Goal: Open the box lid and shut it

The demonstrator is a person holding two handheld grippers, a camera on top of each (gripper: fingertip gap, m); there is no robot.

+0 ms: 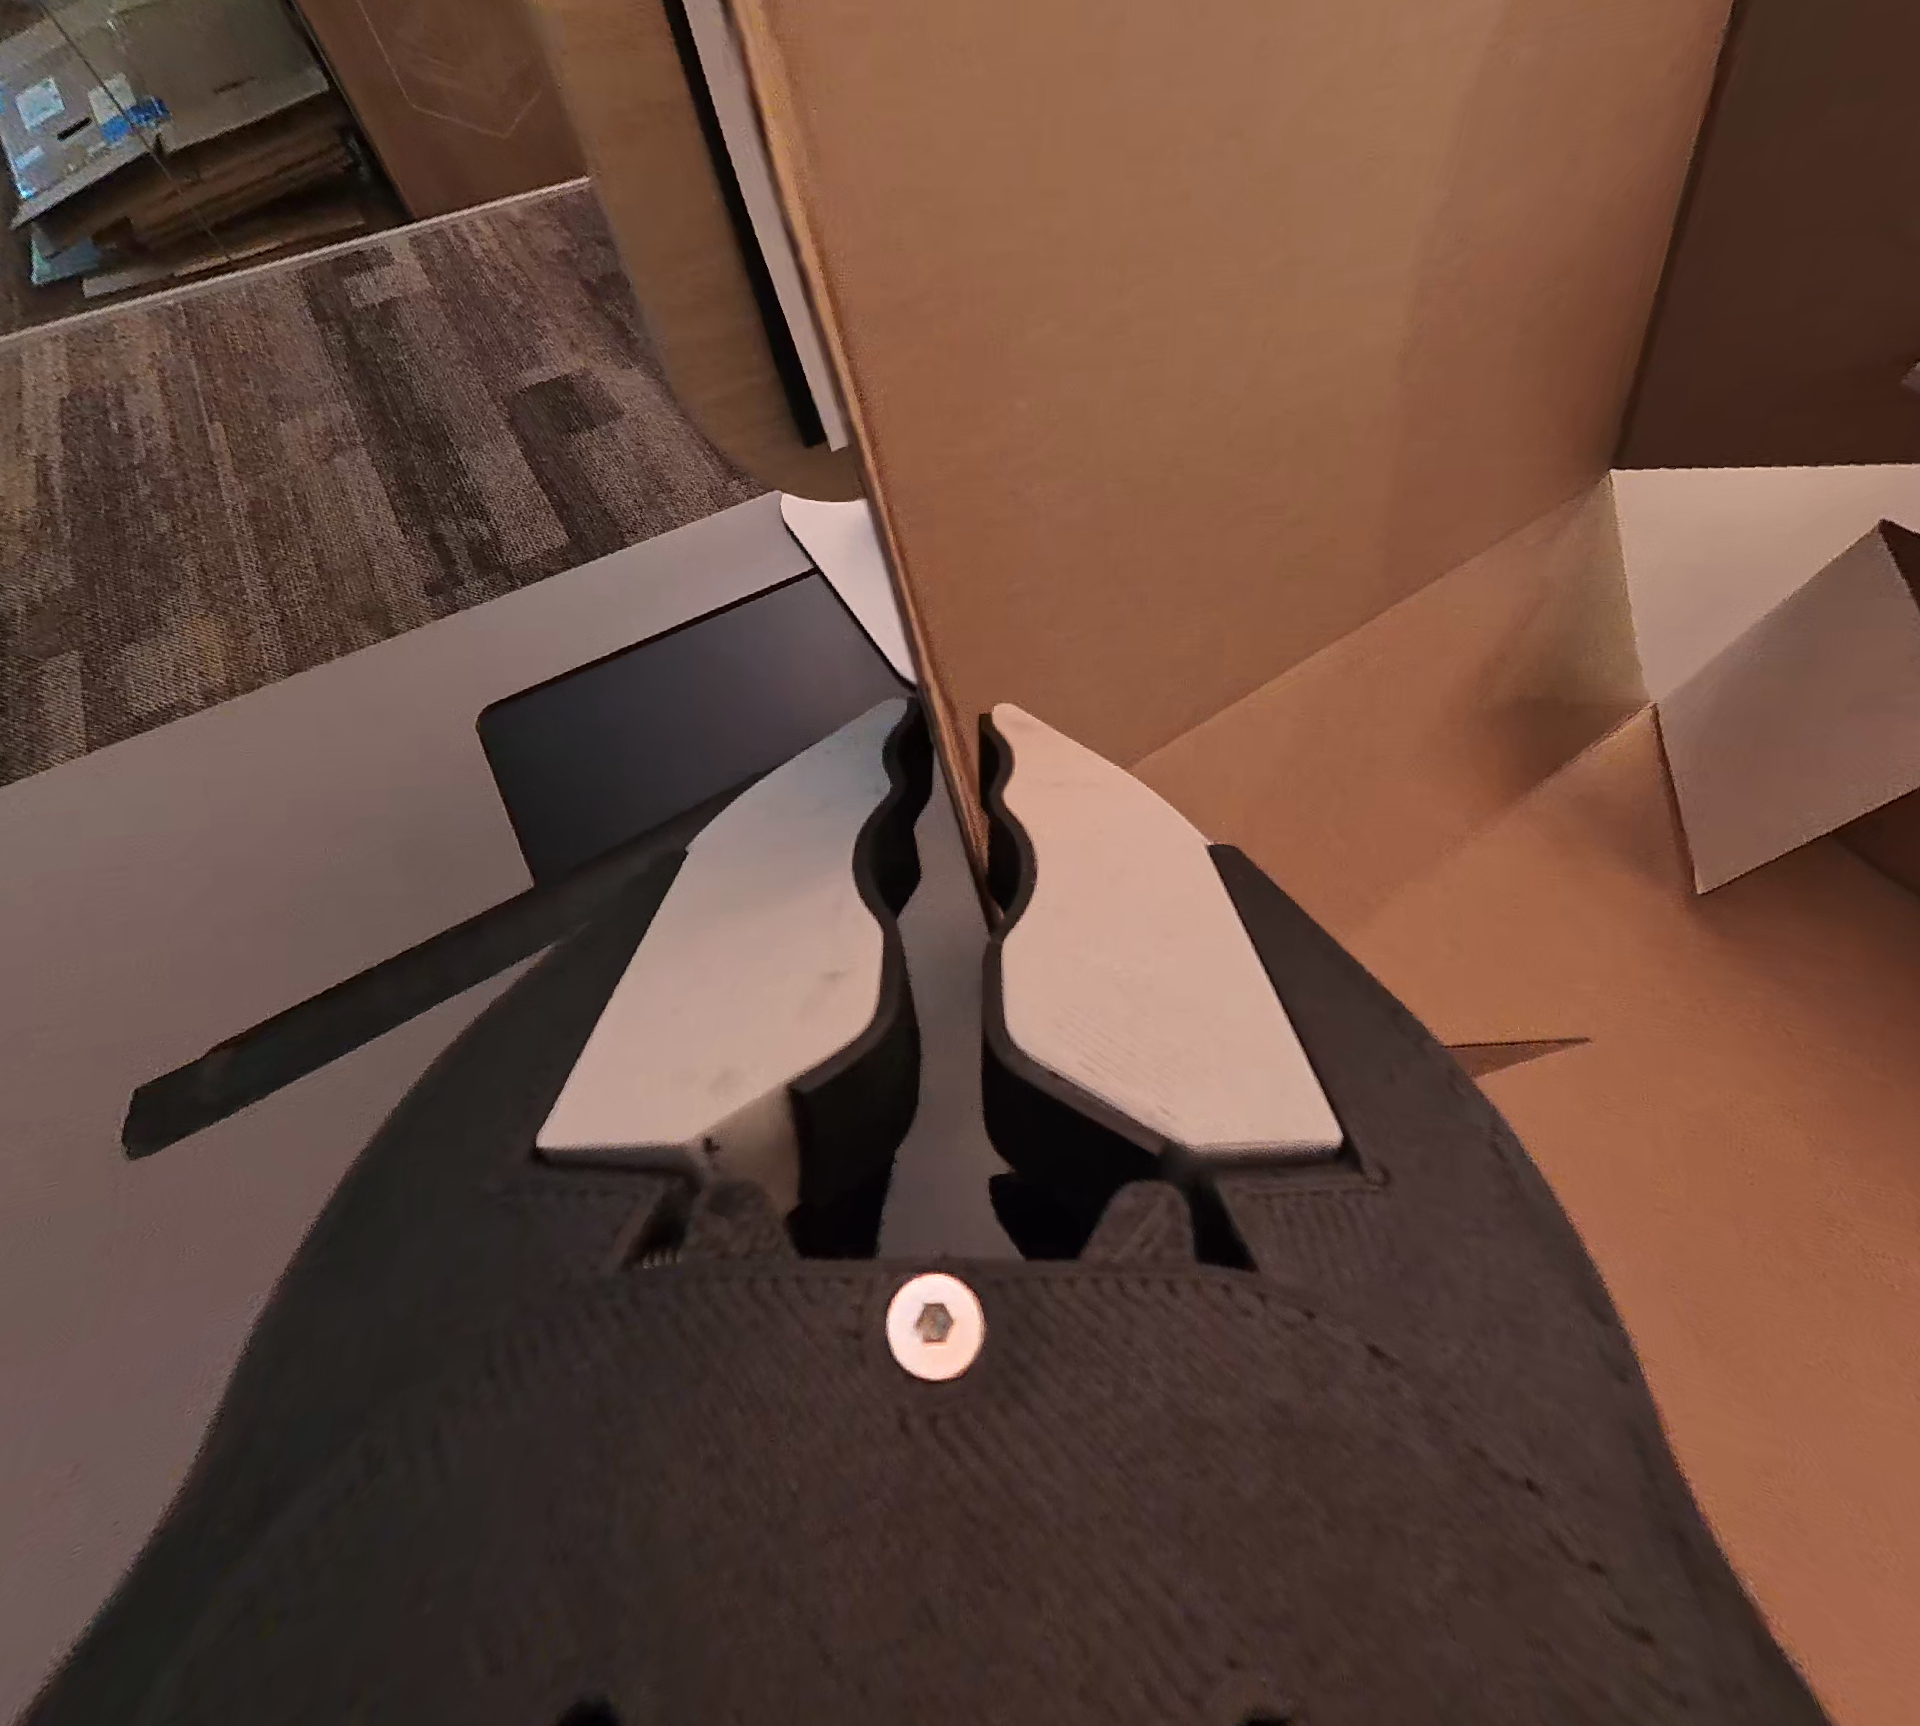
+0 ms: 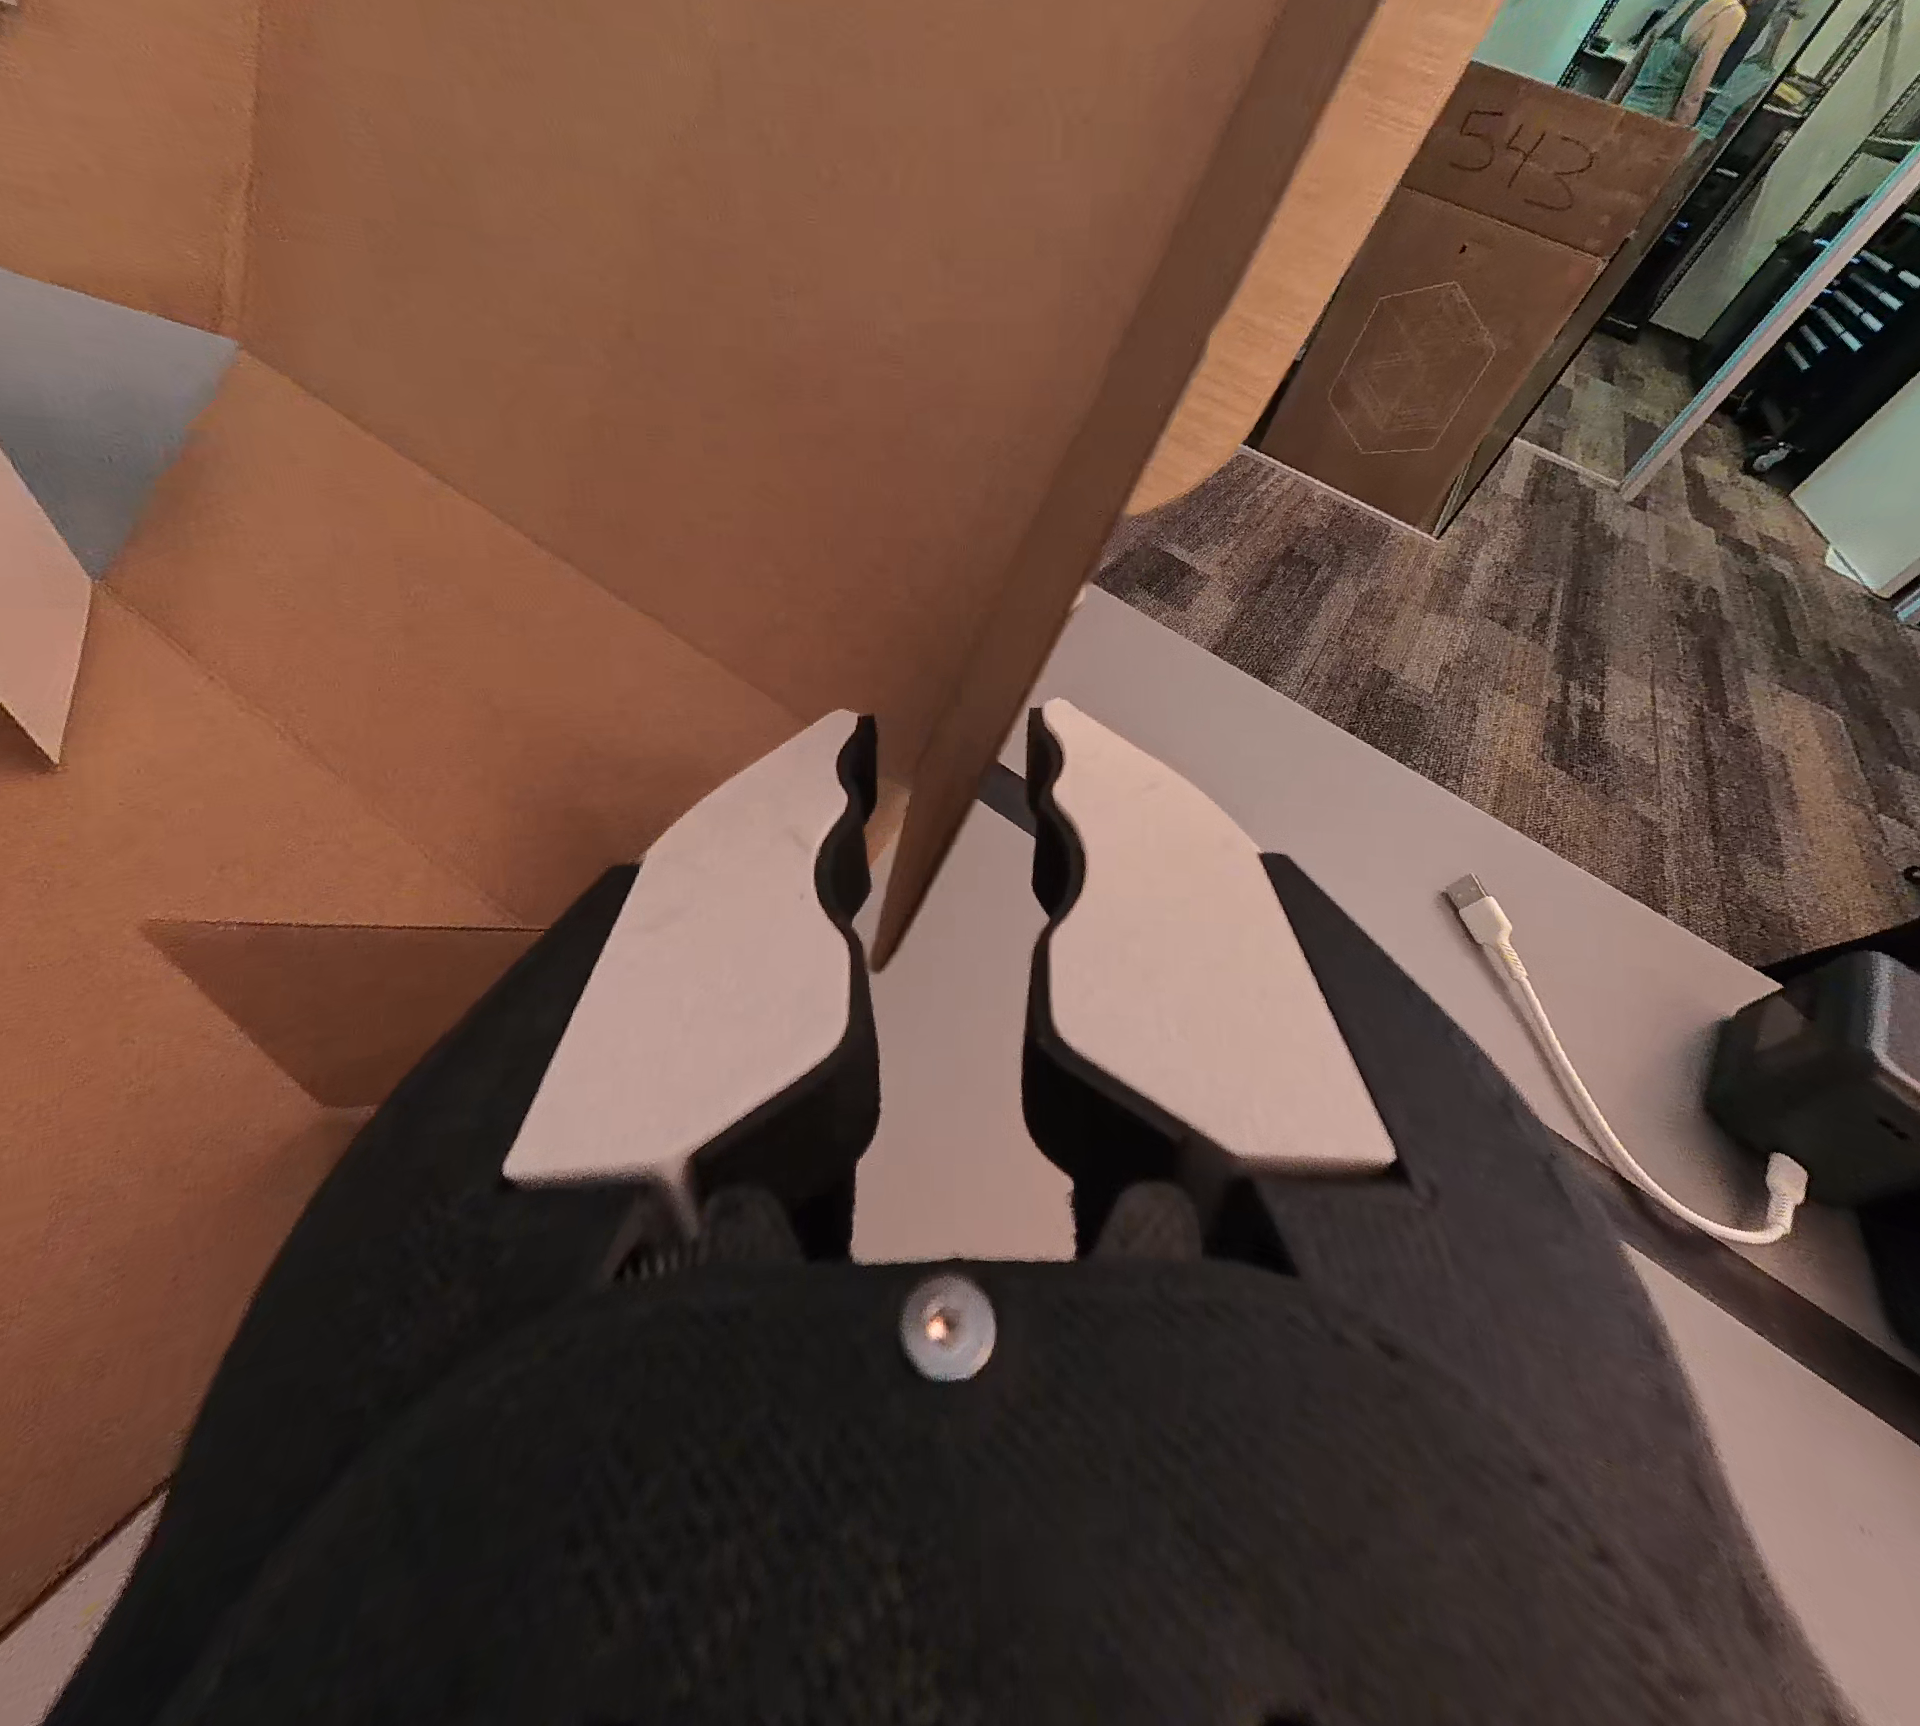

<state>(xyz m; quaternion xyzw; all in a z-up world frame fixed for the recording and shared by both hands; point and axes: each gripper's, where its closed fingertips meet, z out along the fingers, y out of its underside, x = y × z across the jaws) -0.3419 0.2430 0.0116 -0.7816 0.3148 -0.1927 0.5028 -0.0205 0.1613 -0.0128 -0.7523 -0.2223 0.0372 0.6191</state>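
A large brown cardboard box (image 1: 1558, 1209) lies open on the table, with its side flaps raised. In the left wrist view the left flap (image 1: 1247, 222) stands upright, and my left gripper (image 1: 953, 720) is shut on its near edge. In the right wrist view the right flap (image 2: 727, 222) stands upright and tilts slightly. Its lower corner sits between the fingers of my right gripper (image 2: 951, 720). Those fingers are apart, with clear gaps on both sides of the flap. A small white box (image 1: 1766, 689) lies inside the big box; it also shows in the right wrist view (image 2: 62, 533).
The box rests on a grey table (image 1: 208, 1001) with a dark mat (image 1: 675, 741). A white USB cable (image 2: 1538, 1001) and a black device (image 2: 1818, 1084) lie on the table to the right. Another cardboard box (image 2: 1455, 305) stands on the carpet. A person (image 2: 1704, 45) stands far back.
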